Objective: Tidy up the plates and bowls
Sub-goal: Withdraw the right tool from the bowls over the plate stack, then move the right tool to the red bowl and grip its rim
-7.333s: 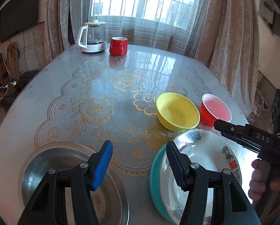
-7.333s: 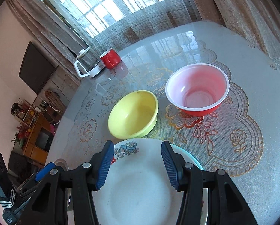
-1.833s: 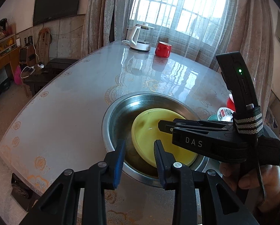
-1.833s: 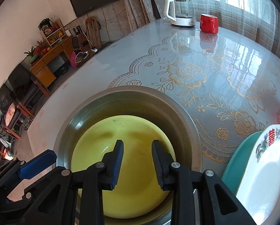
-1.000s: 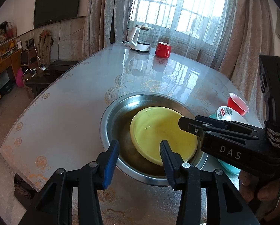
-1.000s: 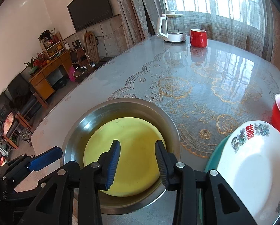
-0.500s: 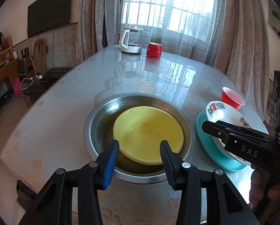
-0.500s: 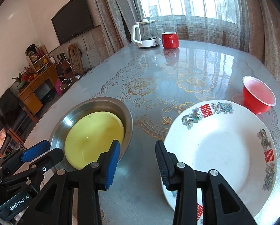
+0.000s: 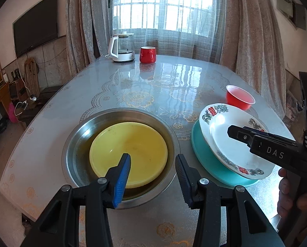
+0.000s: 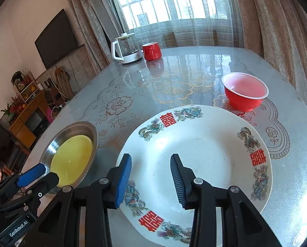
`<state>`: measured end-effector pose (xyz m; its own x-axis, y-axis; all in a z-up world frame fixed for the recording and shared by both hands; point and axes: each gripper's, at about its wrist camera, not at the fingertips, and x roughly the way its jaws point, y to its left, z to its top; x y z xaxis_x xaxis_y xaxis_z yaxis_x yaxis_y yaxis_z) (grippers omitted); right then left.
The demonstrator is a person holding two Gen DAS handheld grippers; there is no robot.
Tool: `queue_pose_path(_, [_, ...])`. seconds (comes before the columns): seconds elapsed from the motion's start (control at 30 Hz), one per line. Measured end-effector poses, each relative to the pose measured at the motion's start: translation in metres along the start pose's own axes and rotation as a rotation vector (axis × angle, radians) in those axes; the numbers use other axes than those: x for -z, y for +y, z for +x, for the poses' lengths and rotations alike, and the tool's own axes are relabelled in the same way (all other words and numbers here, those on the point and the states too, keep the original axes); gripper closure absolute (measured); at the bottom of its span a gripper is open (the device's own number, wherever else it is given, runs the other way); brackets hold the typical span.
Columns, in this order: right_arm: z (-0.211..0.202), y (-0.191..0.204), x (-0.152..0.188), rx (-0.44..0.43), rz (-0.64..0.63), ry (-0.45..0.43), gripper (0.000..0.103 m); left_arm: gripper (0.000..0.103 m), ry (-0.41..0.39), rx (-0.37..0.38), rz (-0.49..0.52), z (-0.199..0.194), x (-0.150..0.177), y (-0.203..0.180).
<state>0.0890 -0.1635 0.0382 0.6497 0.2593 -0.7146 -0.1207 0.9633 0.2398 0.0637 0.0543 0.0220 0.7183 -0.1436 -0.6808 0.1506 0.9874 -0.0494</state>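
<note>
A yellow bowl (image 9: 132, 144) lies inside the steel basin (image 9: 75, 142) at the table's near left. My left gripper (image 9: 153, 164) hovers over the basin's near rim, open, with nothing between its pads. To the right, a white patterned plate (image 9: 225, 135) rests tilted on a teal plate (image 9: 206, 160). My right gripper (image 10: 151, 164) hangs open over the white plate's (image 10: 204, 150) near left part, holding nothing. A red bowl (image 10: 245, 93) stands beyond the plates. In the right wrist view the basin (image 10: 91, 129) and yellow bowl (image 10: 71, 158) sit at lower left, beside the left gripper (image 10: 44, 175).
A glass kettle (image 9: 122, 47) and a red mug (image 9: 147, 54) stand at the table's far end by the curtained window. The table's rounded edge runs close along the near side. A person's hand (image 9: 287, 195) grips the right tool. A TV and cabinets line the left wall.
The yellow bowl, earlier on the table by the red bowl, now lies in the basin. Over the last second both grippers drew away rightward; the right one went from above the basin to above the white plate.
</note>
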Motion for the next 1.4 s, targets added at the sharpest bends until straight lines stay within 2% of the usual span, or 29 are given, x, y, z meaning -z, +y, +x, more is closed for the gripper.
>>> queue_pose_path(0.6, [-0.022, -0.058, -0.002, 0.088, 0.107, -0.045, 0.063, 0.057, 0.014, 0.053, 0.121, 0.014, -0.013, -0.052])
queue_pose_path(1.4, [-0.022, -0.135, -0.020, 0.178, 0.238, -0.046, 0.063, 0.057, 0.059, 0.108, 0.199, 0.057, -0.054, -0.099])
